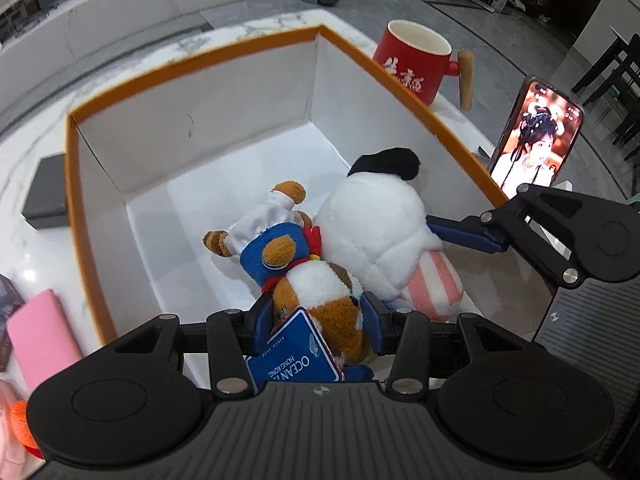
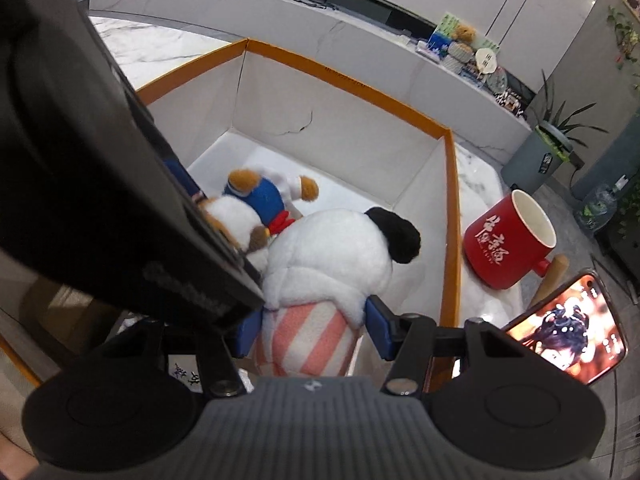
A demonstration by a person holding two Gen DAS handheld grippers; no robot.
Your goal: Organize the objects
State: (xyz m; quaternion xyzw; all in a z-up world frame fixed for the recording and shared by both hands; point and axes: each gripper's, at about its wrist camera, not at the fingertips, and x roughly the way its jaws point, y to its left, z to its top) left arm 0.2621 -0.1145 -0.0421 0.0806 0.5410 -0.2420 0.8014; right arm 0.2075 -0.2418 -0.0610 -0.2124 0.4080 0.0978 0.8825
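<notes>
A brown and white plush animal (image 1: 276,248) in a blue and white sailor outfit, with a blue paper tag, hangs head-first into a white box with an orange rim (image 1: 188,64). My left gripper (image 1: 316,316) is shut on its head. Right beside it and touching it is a white plush ice cream (image 2: 328,252) with a black tip and a pink striped cone. My right gripper (image 2: 314,330) is shut on that cone. Both toys are low inside the box, near its floor. The left gripper's dark body (image 2: 100,160) hides much of the box in the right wrist view.
A red mug (image 1: 416,60) with a wooden handle stands on the marble table just outside the box's right wall. A propped phone (image 1: 536,136) with a lit screen stands near it. A dark grey case (image 1: 46,192) and a pink flat item (image 1: 44,340) lie left of the box.
</notes>
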